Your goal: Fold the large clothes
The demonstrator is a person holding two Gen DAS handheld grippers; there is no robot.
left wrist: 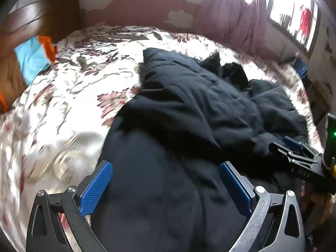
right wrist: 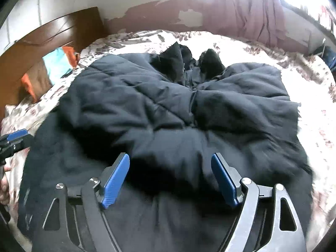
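A large dark navy padded jacket (left wrist: pixel 189 113) lies on a bed with a floral sheet (left wrist: pixel 79 67), its sleeves folded in over the body and its collar at the far end. In the right wrist view the jacket (right wrist: pixel 168 109) fills the middle. My left gripper (left wrist: pixel 166 166) is open, its blue pads above the jacket's near left hem. My right gripper (right wrist: pixel 170 157) is open above the near middle of the jacket. The right gripper shows at the right edge of the left wrist view (left wrist: pixel 294 151); the left gripper shows at the left edge of the right wrist view (right wrist: pixel 14 138).
A wooden headboard (right wrist: pixel 52 33) stands at the far left with turquoise and orange cloth (right wrist: pixel 58 63) against it. A purple curtain (left wrist: pixel 229 16) hangs below a bright window at the far right. The floral sheet (right wrist: pixel 315 130) lies bare right of the jacket.
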